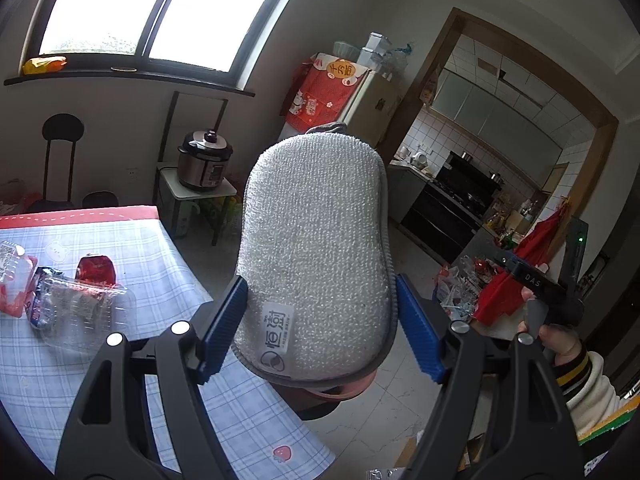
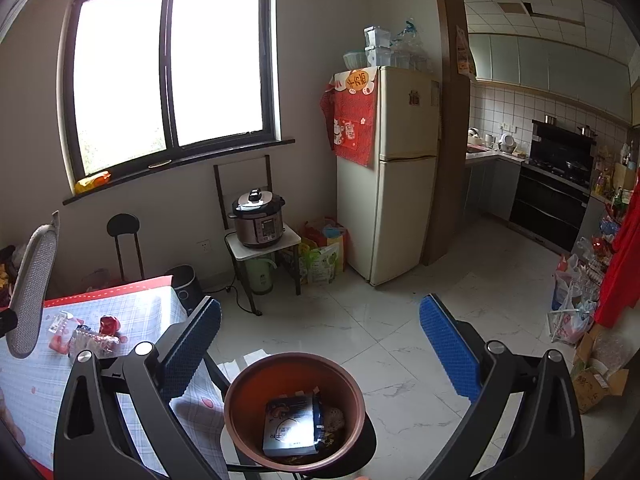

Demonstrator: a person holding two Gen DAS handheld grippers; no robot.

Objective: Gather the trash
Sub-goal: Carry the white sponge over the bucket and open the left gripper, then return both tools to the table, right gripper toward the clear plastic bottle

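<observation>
Kitchen floor below, the right gripper [image 2: 320, 344] hangs wide open and empty over the brown bin [image 2: 294, 408] with a wrapper inside, while the left gripper [image 1: 320, 328] clamps the scrubbing pad [image 1: 316, 248]; swing back squarely for the table's remaining wrappers [image 2: 86, 334].

"DAS" on the right tool [image 1: 532, 280]

Sponge pads [image 1: 316, 256]: one
Brown bins [image 2: 294, 408]: one
Packets in the bin [image 2: 292, 426]: one
Crushed red cans [image 1: 95, 269]: one
Clear plastic trays [image 1: 86, 310]: one
Pressure cookers [image 2: 259, 220]: one
Fridges [image 2: 396, 172]: one
</observation>
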